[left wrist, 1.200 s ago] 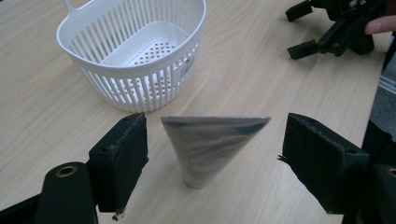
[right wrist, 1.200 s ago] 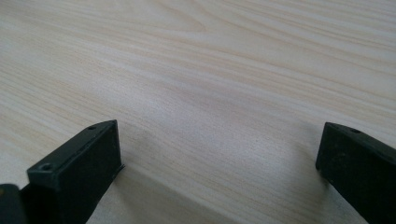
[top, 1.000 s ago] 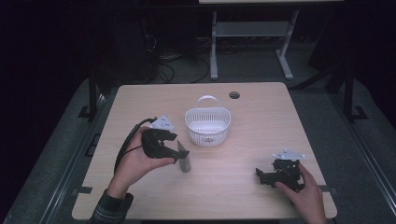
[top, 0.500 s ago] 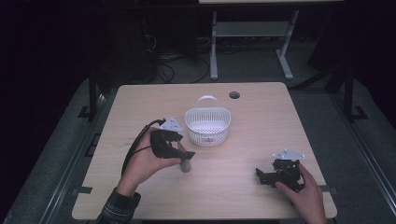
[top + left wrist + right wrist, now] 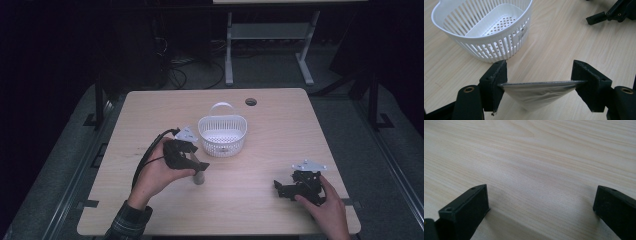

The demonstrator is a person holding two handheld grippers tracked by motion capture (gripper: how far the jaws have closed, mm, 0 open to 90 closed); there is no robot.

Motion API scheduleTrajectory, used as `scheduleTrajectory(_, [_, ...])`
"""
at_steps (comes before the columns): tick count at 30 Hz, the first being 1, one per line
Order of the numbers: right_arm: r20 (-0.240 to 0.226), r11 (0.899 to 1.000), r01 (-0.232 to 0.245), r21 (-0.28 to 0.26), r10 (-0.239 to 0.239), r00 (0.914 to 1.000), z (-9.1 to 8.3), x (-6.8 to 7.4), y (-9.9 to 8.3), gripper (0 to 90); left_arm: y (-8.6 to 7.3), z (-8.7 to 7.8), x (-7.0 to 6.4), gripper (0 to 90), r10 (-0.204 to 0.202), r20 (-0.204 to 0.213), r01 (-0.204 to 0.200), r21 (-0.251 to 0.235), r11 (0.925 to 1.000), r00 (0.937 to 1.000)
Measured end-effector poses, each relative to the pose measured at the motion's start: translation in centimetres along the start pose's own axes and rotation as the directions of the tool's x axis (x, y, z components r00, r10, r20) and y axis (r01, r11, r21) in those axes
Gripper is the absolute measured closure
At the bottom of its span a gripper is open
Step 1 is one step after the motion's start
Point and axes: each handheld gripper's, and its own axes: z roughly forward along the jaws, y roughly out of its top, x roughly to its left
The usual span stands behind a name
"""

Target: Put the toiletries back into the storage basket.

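Basket [image 5: 222, 135], white and slatted, sits centre frame on the desk [image 5: 280, 125], and the silvery pouch [image 5: 537, 93] hangs just below-left of it, clamped by its top edge in the left tool [image 5: 540, 83]. Best to lift it clear over the rim before letting go. Right tool [image 5: 292, 187], lower right, rests jaws wide, holding nothing.

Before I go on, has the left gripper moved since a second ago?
Yes. The left gripper, shut on the small silvery pouch, has slid slightly right, toward the front of the white basket, which has stayed put.
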Motion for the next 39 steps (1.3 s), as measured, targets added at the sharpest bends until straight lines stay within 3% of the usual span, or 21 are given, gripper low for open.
scheduleTrajectory(20, [0.0,1.0,0.0,0.0,0.0,1.0,0.0,0.0,0.0,0.0,0.3,-0.3,0.0,29.7,-0.008,-0.003,0.008,0.044,0.999,1.0])
scheduleTrajectory(39, [0.001,1.0,0.0,-0.001,0.0,1.0,0.0,0.0,0.0,0.0,0.8,-1.6,0.6,29.7,-0.022,0.0,0.022,0.047,0.9987,0.9998])
